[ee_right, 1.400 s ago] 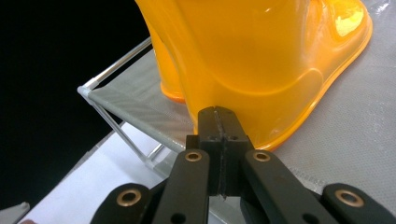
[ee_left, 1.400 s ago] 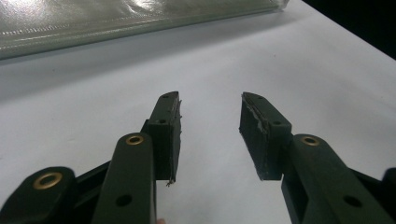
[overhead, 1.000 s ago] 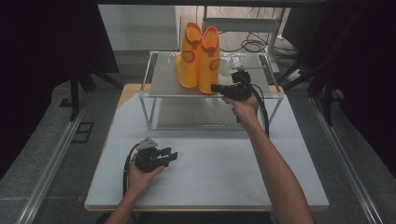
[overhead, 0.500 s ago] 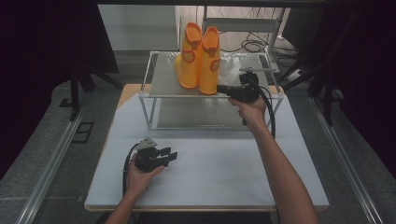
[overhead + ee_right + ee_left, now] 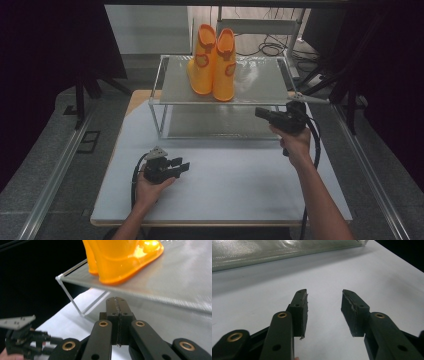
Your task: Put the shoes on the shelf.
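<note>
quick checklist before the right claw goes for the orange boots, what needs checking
1. Right claw open for a grasp: not ok, its jaws are shut together with nothing between them.
2. Pair of orange rubber boots upright on the top shelf of the metal-framed rack: ok, standing side by side.
3. Right claw at boot height: not ok, it sits below the shelf edge in front of the rack.
4. Left claw out of the way: ok, open and low over the white table, holding nothing.
5. Boots touching each other: cannot tell.
</note>
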Demonstrator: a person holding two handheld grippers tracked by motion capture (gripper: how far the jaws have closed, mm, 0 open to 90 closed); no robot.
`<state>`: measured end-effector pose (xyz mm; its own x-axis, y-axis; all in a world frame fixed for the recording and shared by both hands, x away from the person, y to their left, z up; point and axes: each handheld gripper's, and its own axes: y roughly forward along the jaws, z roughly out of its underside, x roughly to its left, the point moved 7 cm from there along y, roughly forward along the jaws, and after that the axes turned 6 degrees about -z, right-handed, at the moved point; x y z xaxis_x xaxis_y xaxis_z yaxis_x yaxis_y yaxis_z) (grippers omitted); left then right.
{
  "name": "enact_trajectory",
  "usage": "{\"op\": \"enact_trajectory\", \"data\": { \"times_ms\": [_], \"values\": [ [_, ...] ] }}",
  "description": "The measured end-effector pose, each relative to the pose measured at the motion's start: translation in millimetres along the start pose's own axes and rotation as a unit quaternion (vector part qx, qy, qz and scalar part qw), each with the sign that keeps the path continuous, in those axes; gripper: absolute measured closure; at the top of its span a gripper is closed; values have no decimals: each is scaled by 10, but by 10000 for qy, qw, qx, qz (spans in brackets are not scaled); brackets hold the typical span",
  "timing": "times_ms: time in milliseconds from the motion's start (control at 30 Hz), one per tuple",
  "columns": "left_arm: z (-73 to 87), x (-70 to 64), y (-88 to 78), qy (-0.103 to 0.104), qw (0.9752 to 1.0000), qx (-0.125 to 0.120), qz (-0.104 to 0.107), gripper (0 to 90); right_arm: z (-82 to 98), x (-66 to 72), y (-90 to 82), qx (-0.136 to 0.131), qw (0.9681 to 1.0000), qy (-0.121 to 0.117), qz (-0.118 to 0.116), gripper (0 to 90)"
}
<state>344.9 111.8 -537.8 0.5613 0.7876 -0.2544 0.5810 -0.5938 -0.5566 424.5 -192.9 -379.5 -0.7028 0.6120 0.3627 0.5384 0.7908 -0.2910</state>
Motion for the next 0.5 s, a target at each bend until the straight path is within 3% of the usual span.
{"op": "enact_trajectory", "data": {
  "times_ms": [233, 400, 500],
  "values": [
    [-2, -9, 13, -13, 10000, 1, 2, 559, 415, -51, -239, -59, 10000, 44, -23, 877],
    [-1, -4, 10, -3, 10000, 2, -12, 550, 533, -95, -298, -38, 10000, 63, 20, 825],
    [-5, 12, 4, -19, 10000, -10, -43, 527, 576, -70, -318, 1, 10000, -53, 49, 732]
  ]
}}
